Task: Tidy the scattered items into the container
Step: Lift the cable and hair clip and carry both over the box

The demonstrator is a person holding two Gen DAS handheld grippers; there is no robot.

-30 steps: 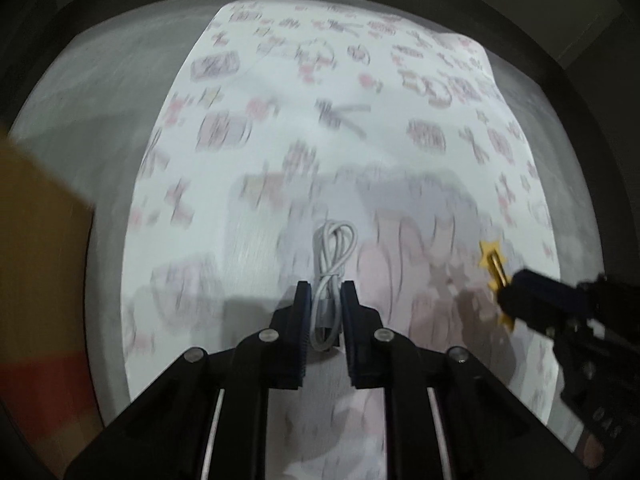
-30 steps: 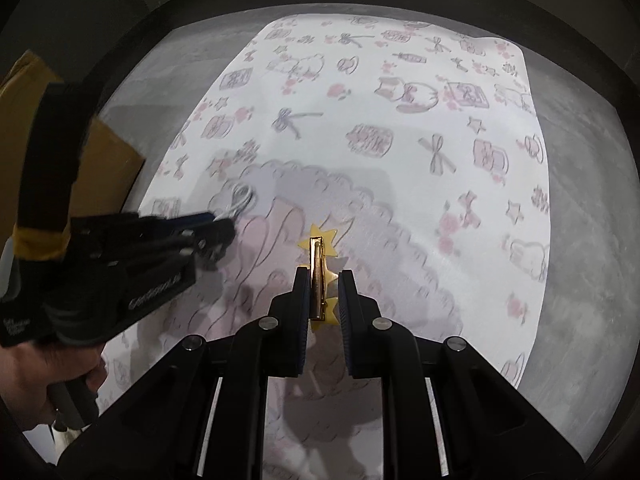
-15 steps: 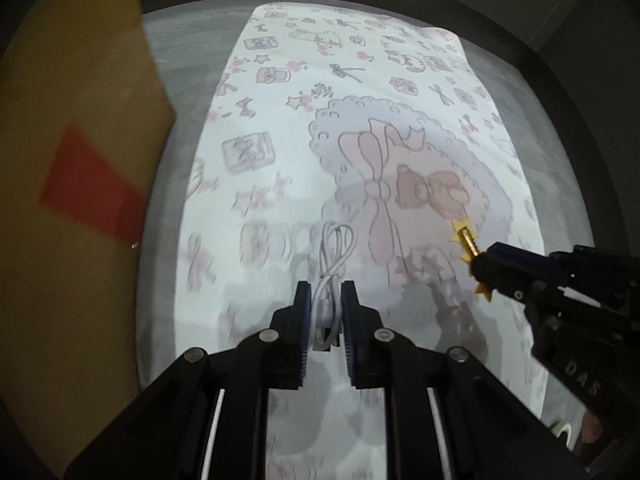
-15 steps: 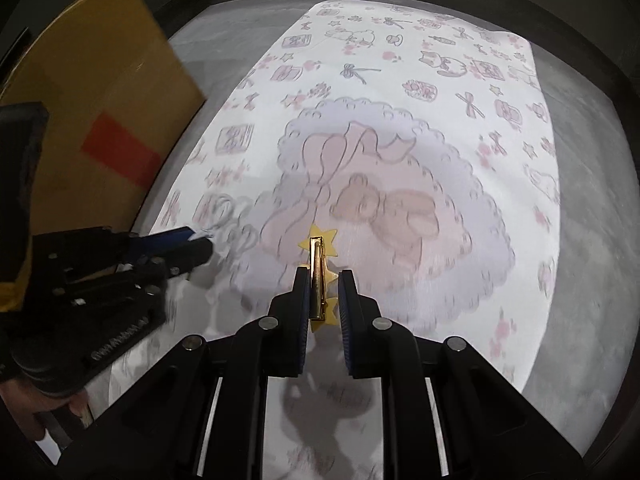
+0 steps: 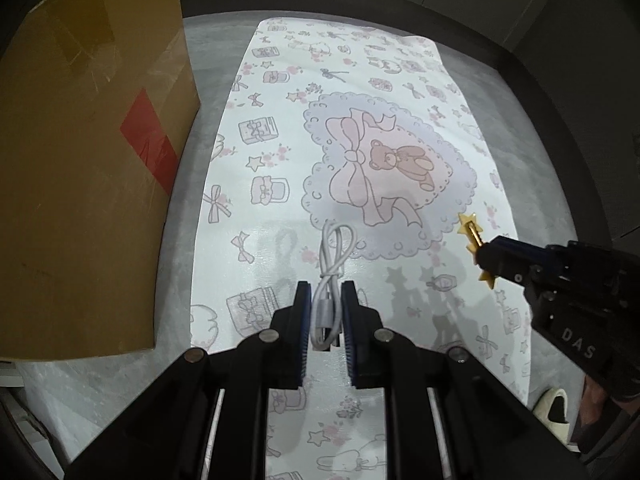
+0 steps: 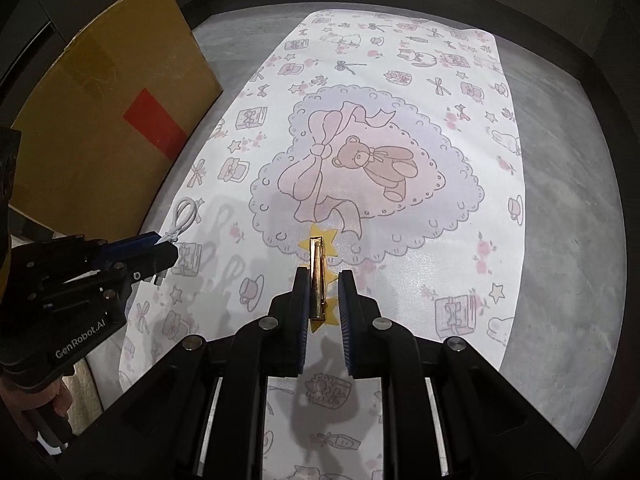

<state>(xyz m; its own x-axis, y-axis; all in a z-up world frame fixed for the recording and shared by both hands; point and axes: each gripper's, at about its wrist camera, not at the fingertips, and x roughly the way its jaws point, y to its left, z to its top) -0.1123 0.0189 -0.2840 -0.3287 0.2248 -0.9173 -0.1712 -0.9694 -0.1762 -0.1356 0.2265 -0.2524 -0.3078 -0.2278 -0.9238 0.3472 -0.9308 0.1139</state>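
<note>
- Both of my grippers have travelled toward the cardboard box (image 5: pixel 92 184) since a second ago: it was only a brown sliver at the left edge of the left wrist view then, and now it fills that whole side, red tape patch showing.
- My left gripper (image 5: pixel 326 300) is clenched on the white cable (image 5: pixel 334 264). Its bundled end sits between the blue pads and its loop hangs forward, clear of the mat.
- From the right wrist view, that same left gripper (image 6: pixel 166 250) comes in from the left edge, with the cable (image 6: pixel 182 220) loop sticking out past its tip, above the mat's near-left border and close to the box (image 6: pixel 116 128).
- My right gripper (image 6: pixel 324 292) is clamped on the gold hair clip (image 6: pixel 318 268). The metal bar runs lengthwise between the pads and yellow stars show at both ends.
- In the left wrist view my right gripper (image 5: pixel 486 258) enters from the right, the clip (image 5: pixel 472 230) poking out beyond its fingers.
- Below both grippers lies the patterned mat (image 5: pixel 280 128), white with pink bows, stars and gift boxes, a scalloped heart with a teddy bear in the middle. It lies on a grey floor (image 6: pixel 568 184).
- The box stands on the floor just beside the mat's left edge; I can see only its outer wall, not its opening.
- A light slipper (image 5: pixel 554 406) shows at the lower right of the left wrist view.
</note>
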